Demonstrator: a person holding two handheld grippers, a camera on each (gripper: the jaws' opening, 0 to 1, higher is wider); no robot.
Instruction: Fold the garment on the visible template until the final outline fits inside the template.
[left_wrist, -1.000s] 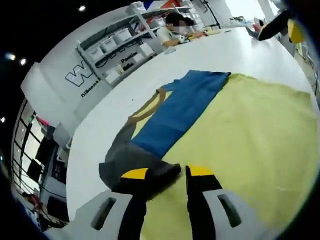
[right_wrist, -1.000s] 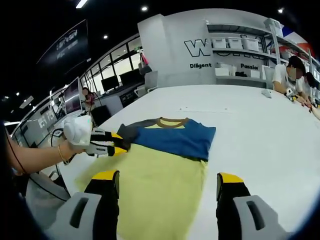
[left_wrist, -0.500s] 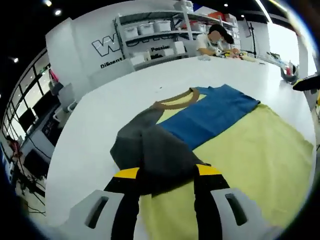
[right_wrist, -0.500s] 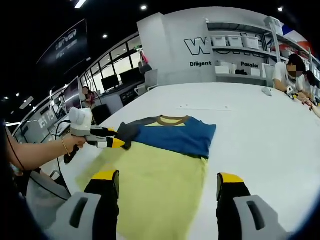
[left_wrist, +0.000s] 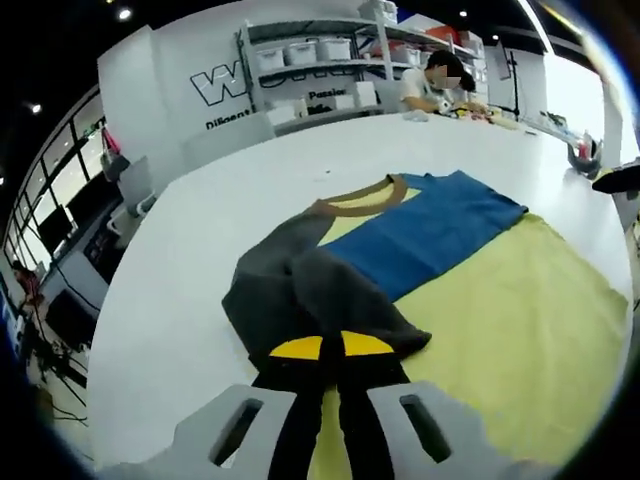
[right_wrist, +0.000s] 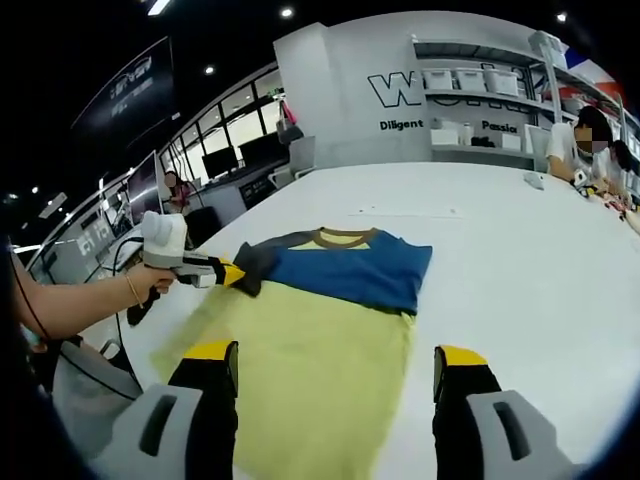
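A T-shirt lies on the white table (right_wrist: 520, 270): pale yellow body (right_wrist: 310, 370), blue folded part (right_wrist: 350, 275) with a tan collar (right_wrist: 345, 238), and a dark grey sleeve (left_wrist: 300, 300). My left gripper (left_wrist: 332, 347) is shut on the near edge of the grey sleeve. From the right gripper view, the left gripper (right_wrist: 228, 276) sits at the sleeve's left end, held by a hand. My right gripper (right_wrist: 335, 362) stands open above the yellow body's near part, nothing between its fingers.
Shelves with white bins (right_wrist: 470, 85) line the back wall. A person (right_wrist: 590, 140) sits at the table's far right end, and another person (right_wrist: 172, 190) stands by monitors at the left. The person's arm (right_wrist: 70, 310) reaches in from the left.
My left gripper's jaws have closed onto the grey sleeve, having stood open around it half a second ago. The right gripper has stayed still and open.
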